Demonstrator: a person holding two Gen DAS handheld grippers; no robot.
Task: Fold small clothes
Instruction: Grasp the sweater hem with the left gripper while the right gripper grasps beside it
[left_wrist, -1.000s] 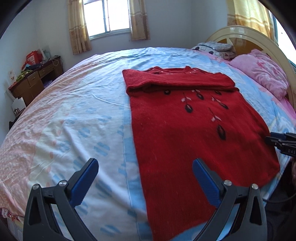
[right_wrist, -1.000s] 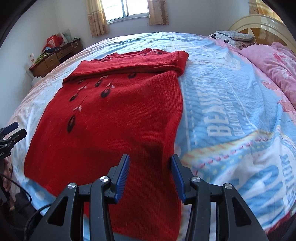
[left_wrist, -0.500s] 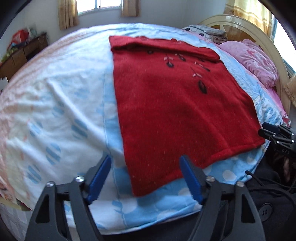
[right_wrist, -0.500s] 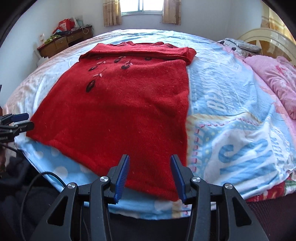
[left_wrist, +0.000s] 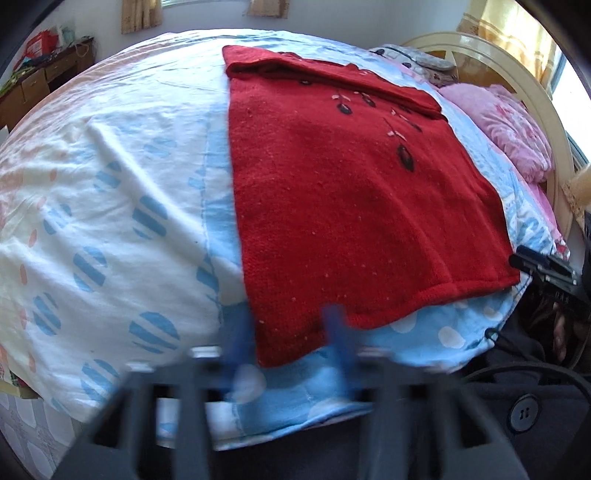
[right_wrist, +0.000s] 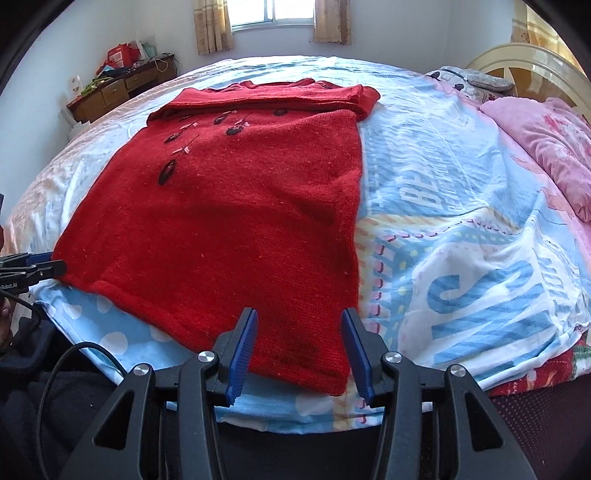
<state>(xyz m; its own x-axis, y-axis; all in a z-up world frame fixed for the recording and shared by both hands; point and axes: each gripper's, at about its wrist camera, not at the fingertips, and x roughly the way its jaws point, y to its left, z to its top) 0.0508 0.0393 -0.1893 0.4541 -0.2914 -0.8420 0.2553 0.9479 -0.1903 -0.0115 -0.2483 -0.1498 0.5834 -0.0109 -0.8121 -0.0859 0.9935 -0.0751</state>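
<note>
A red knitted sweater (left_wrist: 354, 199) with dark leaf embroidery lies flat on the bed, its sleeves folded across the top; it also shows in the right wrist view (right_wrist: 236, 206). My left gripper (left_wrist: 284, 332) is blurred by motion, its jaws open and narrowing around the sweater's near left hem corner. My right gripper (right_wrist: 299, 339) is open, with its blue pads either side of the near right hem corner, just above the cloth. Each gripper shows at the edge of the other's view.
The bed has a blue and white patterned quilt (right_wrist: 461, 236). Pink pillows (right_wrist: 546, 147) and a cream headboard (left_wrist: 517, 70) are at the right. A wooden desk (right_wrist: 118, 88) with clutter stands by the far wall. A black cable (right_wrist: 74, 354) hangs near the bed's edge.
Both grippers have drawn back from over the sweater to its near hem at the bed's edge. The left jaws have narrowed a lot. The sweater has not moved.
</note>
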